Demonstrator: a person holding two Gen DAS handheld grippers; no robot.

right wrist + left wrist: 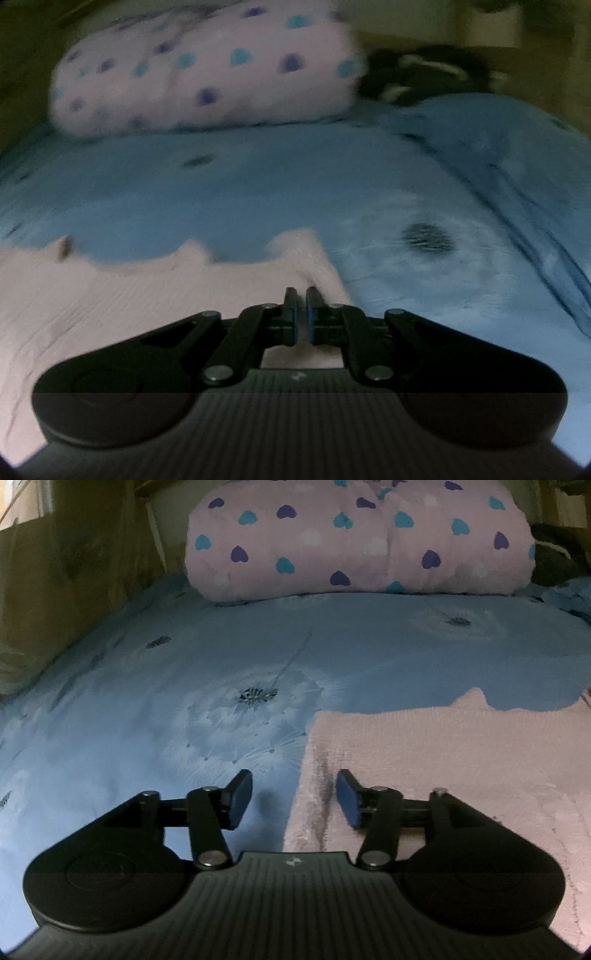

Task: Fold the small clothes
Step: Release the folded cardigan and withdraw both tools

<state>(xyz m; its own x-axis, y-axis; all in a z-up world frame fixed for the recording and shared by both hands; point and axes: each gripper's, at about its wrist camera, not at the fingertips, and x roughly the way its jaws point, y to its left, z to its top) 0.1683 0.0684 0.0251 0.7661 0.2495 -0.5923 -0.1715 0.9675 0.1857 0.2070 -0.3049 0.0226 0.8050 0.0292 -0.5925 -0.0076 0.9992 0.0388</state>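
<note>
So far we have 1 pink garment [443, 775] lying flat on the bed [184, 664], unfolded. Left gripper [294, 799] jaws gape at its edge; right gripper [302, 317] jaws pinch its corner.

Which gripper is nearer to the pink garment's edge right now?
Right. The right gripper sits at the pink garment with its jaws nearly shut over the right edge. The left gripper is open, straddling the left edge without pinching it.
</note>
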